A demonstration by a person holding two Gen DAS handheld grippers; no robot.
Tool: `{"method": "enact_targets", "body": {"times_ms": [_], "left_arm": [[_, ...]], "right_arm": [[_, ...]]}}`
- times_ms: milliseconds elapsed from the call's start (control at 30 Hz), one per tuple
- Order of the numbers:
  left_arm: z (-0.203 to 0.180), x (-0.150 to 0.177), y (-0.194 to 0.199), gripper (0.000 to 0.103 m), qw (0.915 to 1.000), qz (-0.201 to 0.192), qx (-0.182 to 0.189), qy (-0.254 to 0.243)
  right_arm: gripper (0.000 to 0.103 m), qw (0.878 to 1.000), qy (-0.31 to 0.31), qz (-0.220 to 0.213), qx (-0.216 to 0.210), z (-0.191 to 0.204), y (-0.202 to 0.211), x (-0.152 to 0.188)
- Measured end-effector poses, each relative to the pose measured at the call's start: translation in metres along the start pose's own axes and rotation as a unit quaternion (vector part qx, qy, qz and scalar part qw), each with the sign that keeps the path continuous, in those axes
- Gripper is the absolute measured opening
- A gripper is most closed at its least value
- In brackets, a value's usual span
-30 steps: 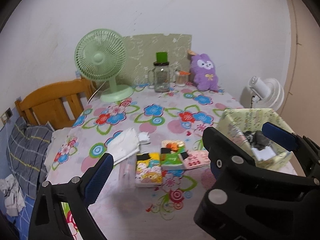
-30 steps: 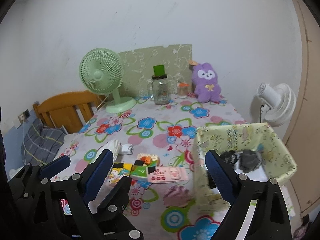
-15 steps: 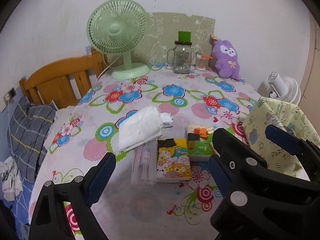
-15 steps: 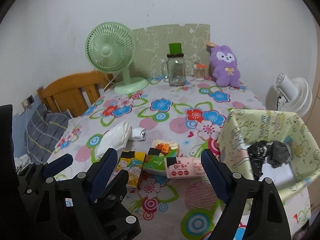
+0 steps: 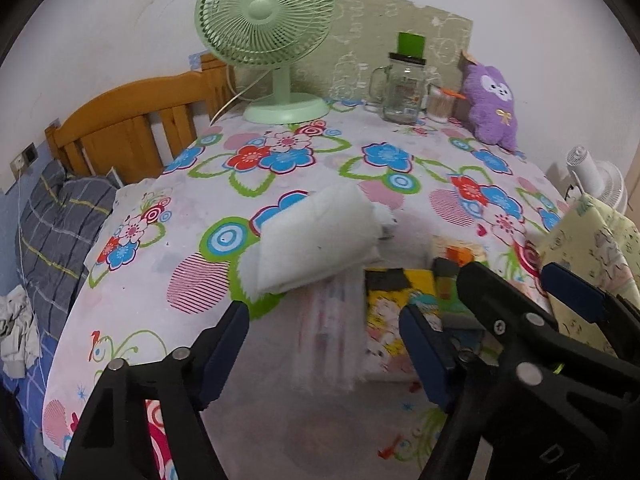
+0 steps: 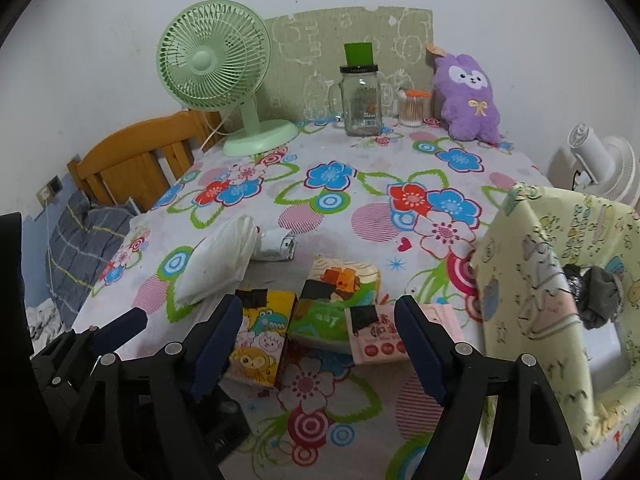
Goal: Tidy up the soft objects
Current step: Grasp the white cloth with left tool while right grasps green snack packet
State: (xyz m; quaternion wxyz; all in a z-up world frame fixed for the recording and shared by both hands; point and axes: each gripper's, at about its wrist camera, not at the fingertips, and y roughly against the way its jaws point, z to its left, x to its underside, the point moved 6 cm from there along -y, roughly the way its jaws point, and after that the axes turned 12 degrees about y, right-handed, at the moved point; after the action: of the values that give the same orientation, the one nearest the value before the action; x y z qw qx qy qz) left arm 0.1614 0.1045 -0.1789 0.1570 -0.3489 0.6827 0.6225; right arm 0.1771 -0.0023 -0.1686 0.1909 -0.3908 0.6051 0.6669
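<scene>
1. Left wrist view: your left gripper (image 5: pixel 324 340) hangs over the flowered tablecloth (image 5: pixel 200 240) with its jaws apart. They have just been closing, and nothing is clamped between them.
2. Ahead of its left finger lies a white folded pack (image 5: pixel 316 240), resting flat on the cloth.
3. Between the two fingers, partly under that white pack, sits a clear plastic-wrapped pack (image 5: pixel 328 332); it is blurred, and the pads do not touch it.
4. Just beside the right finger lies the yellow cartoon tissue pack (image 5: pixel 384 320), touching the clear pack's edge.
5. Right wrist view: your right gripper (image 6: pixel 320 340) also has its jaws apart, just been closing, gripping nothing.
6. At its left finger's tip is the same yellow cartoon pack (image 6: pixel 260 340). Between the fingers lies a green tissue pack (image 6: pixel 324 316), with an orange-printed pack (image 6: pixel 344 276) just beyond it.
7. At the right finger's tip lies a pink tissue pack (image 6: pixel 380 336), partly hidden by that finger.
8. Right of the right finger stands the pale yellow fabric bin (image 6: pixel 532 280), with dark grey soft items (image 6: pixel 600 300) inside.
9. Far ahead: green fan (image 6: pixel 212 64), glass jar (image 6: pixel 360 100), purple plush (image 6: pixel 468 96).
</scene>
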Motion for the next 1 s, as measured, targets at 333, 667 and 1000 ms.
{"method": "enact_targets", "body": {"times_ms": [333,667,1000], "left_arm": [[0.000,-0.020,-0.015,0.075,0.9998,-0.004,-0.014,-0.011],[-0.012,-0.033,-0.034,0.075,0.9993,0.002,0.008,-0.037],[-0.020,-0.028,-0.052,0.066,0.9981,0.025,0.024,-0.051]], "right_arm": [[0.080,1.000,-0.020,0.009,-0.004,-0.004,-0.022,-0.013],[0.080,0.999,-0.038,0.022,0.009,-0.014,-0.040,-0.023],[0.076,0.998,-0.041,0.049,0.013,-0.021,-0.062,-0.016]]}}
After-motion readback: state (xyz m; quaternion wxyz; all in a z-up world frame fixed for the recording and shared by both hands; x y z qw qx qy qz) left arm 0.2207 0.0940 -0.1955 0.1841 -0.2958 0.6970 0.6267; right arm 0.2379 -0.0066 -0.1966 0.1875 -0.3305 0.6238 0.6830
